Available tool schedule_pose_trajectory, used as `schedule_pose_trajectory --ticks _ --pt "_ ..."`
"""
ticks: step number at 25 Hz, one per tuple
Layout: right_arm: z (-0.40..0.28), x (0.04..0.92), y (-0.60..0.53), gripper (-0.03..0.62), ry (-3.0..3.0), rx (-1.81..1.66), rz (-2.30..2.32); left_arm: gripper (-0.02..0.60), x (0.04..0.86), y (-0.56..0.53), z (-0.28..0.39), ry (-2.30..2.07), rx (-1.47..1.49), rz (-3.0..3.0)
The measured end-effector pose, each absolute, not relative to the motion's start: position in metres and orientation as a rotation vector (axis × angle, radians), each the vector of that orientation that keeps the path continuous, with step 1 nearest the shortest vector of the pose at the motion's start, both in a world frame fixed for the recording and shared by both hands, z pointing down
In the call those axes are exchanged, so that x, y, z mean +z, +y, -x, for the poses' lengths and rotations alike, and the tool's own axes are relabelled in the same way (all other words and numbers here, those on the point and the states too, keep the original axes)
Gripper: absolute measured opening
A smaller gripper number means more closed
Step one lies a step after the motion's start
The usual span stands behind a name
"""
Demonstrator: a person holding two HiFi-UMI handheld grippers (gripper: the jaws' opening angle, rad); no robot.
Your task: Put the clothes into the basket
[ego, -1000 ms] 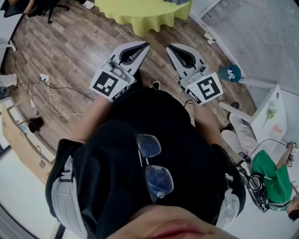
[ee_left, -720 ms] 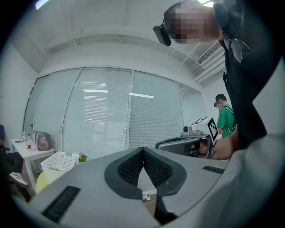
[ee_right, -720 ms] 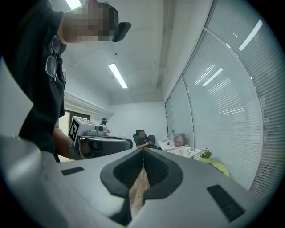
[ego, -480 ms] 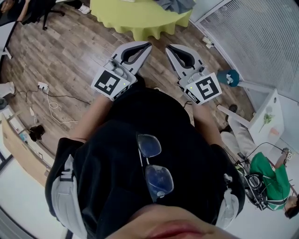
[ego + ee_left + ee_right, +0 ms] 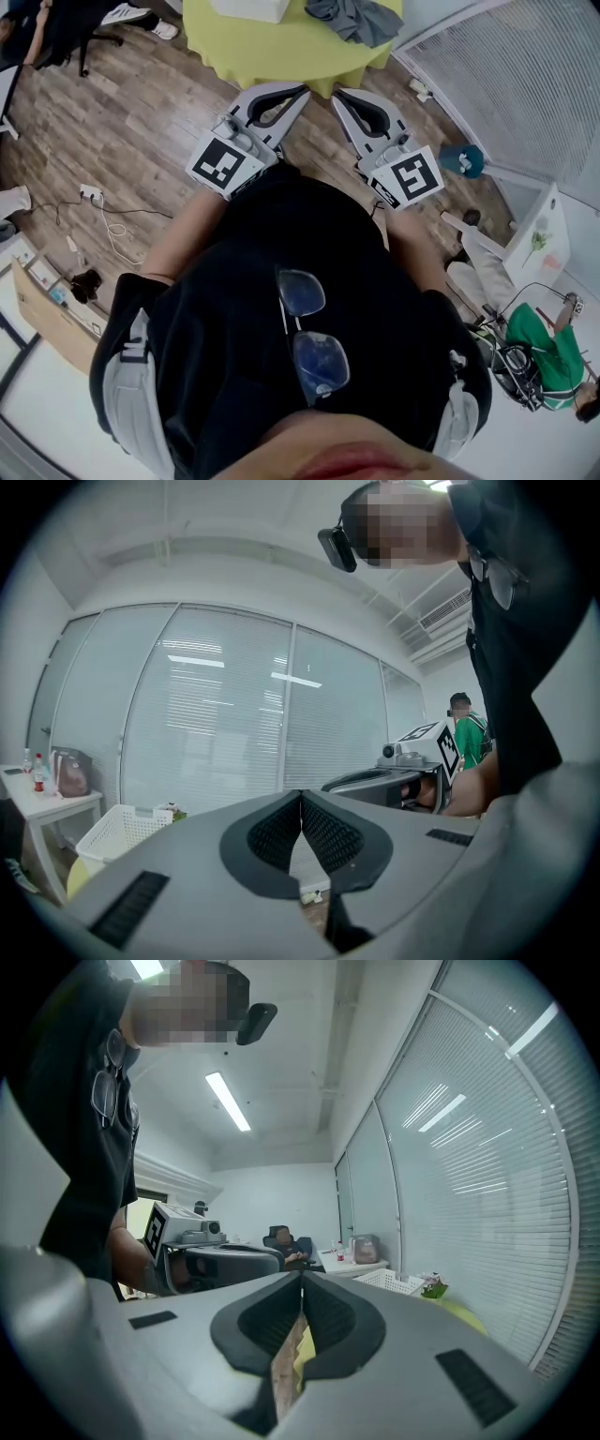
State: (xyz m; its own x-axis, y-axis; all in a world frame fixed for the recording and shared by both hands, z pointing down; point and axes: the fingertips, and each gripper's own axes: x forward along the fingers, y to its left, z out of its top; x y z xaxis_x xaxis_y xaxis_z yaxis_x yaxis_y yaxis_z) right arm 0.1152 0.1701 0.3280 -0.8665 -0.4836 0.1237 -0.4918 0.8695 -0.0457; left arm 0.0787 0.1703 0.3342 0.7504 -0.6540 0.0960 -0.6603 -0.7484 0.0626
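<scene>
L gripper (image 5: 299,93): closed, empty, near table (image 5: 281,49).
R gripper (image 5: 338,95): we read closed, empty.
Clothes (image 5: 354,19): on table, by basket (image 5: 248,7).

On my feed the left gripper (image 5: 298,94) and right gripper (image 5: 339,96) point toward twelve o'clock with jaws together, tips near the edge of a table (image 5: 272,52) draped in yellow-green cloth, where grey clothes (image 5: 354,19) lie at one o'clock near a white basket (image 5: 248,7).
</scene>
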Motion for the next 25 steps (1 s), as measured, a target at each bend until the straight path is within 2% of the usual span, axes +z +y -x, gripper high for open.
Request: schedule_pose_trajectory --ticks 10,15,25 --pt "-0.061 0.336 0.131 0.026 -2.888 0.108 -0.815 0.011 0.332 0.125 -0.032 -0.993 -0.002 -2.89" --pt "-0.042 0.337 0.121 0.026 -2.875 0.096 -0.798 0.011 0.342 0.116 -0.009 -0.997 0.097 -2.865" --pt "-0.026 0.343 0.095 0.026 -2.872 0.086 -0.755 0.011 0.345 0.092 0.015 -1.072 0.071 -2.844"
